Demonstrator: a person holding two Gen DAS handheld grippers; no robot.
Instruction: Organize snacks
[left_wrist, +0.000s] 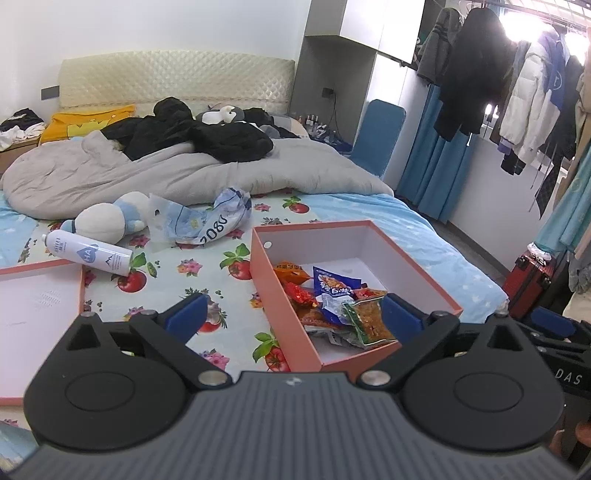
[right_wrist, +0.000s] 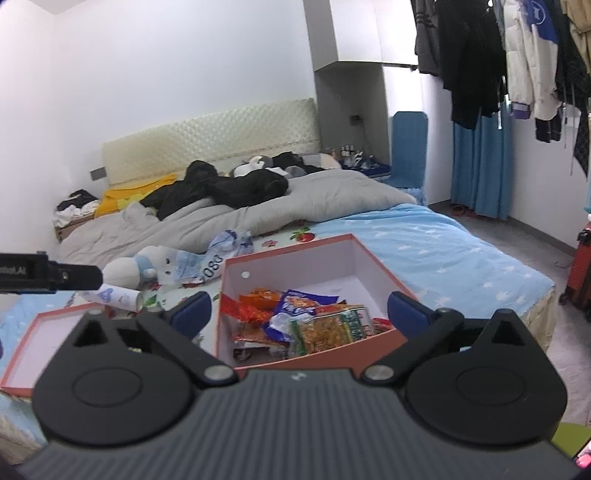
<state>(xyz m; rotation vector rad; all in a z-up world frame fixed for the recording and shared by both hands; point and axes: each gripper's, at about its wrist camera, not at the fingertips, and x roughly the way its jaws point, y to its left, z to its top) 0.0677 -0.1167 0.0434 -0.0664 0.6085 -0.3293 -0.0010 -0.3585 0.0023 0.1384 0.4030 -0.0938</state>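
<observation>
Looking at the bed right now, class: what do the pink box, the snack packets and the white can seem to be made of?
Pink box: likely rigid cardboard, matte; thin straight walls, crisp corners.
Snack packets: probably plastic film, glossy; crinkled with shiny highlights.
White can: possibly metal, smooth printed surface; the material is uncertain.

One open pink box (left_wrist: 280, 325), one box lid (left_wrist: 40, 314), one spray can (left_wrist: 88, 253), one plush toy (left_wrist: 107, 219), roughly six snack packets (left_wrist: 332, 291)
</observation>
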